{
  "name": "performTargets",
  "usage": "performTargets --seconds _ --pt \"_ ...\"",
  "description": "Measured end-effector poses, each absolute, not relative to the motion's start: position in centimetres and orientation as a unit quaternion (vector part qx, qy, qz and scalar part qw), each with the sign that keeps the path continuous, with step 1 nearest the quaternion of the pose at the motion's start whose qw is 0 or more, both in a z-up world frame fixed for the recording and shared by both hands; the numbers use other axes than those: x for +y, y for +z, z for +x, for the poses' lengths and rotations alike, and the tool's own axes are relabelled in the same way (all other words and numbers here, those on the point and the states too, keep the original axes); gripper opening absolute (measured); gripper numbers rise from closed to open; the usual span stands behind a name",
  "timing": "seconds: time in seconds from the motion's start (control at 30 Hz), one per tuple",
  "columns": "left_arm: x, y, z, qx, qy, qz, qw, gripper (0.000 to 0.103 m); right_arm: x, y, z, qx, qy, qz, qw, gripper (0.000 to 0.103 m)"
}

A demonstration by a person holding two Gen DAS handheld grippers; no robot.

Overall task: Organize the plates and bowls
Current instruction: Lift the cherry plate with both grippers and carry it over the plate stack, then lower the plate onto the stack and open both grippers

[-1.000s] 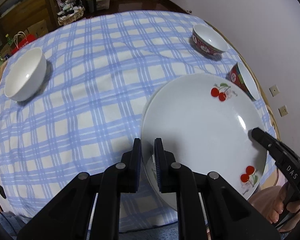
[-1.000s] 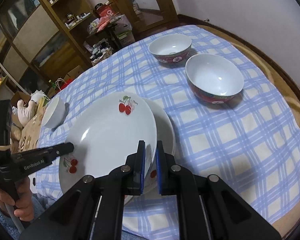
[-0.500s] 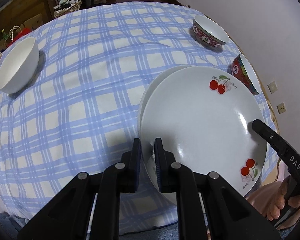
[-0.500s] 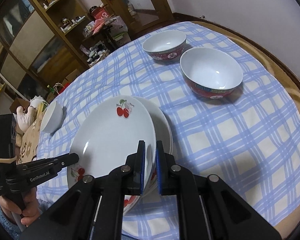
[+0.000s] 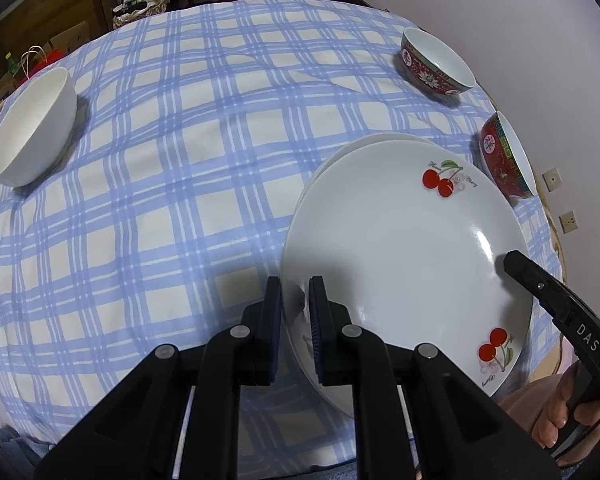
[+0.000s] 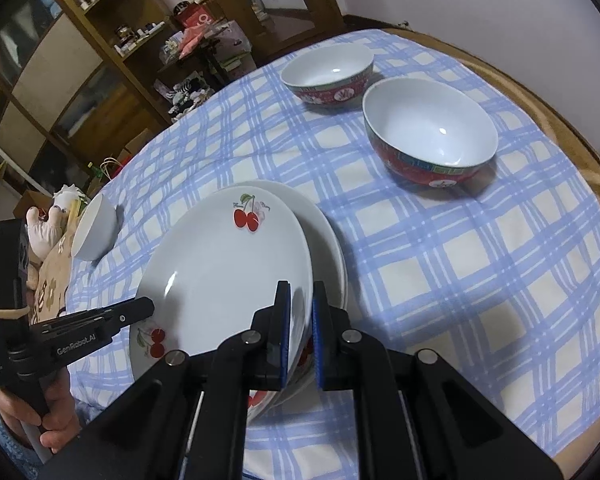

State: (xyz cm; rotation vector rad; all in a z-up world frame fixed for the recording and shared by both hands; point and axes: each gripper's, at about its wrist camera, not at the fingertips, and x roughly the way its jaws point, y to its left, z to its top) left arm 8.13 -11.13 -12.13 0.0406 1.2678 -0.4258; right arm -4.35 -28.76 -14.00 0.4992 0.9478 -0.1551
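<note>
Now | cherry plate (image 5: 400, 240) rim between both jaws | left gripper (image 5: 295, 308), right gripper (image 6: 300, 312) pinching it

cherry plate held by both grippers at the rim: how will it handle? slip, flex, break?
The cherry plate looks like glazed ceramic: rigid, so no flex. Its glossy highlights suggest a slick surface that may slide in a narrow rim grip; the left gripper and right gripper pinch opposite edges. Probably brittle, so it should meet the plate beneath gently.

White cherry-printed plate (image 5: 400, 240) on blue-checked tablecloth (image 5: 180, 160), red bowls (image 6: 430, 140)
</note>
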Motion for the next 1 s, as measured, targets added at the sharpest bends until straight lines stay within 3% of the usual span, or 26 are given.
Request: performTargets --seconds 1.0 --pt "-11.52 -12.95 8.51 0.593 -0.205 0.036 0.778 0.012 -29.45 -14.98 -3.79 0.466 -0.086 0.254 0.843 0.012"
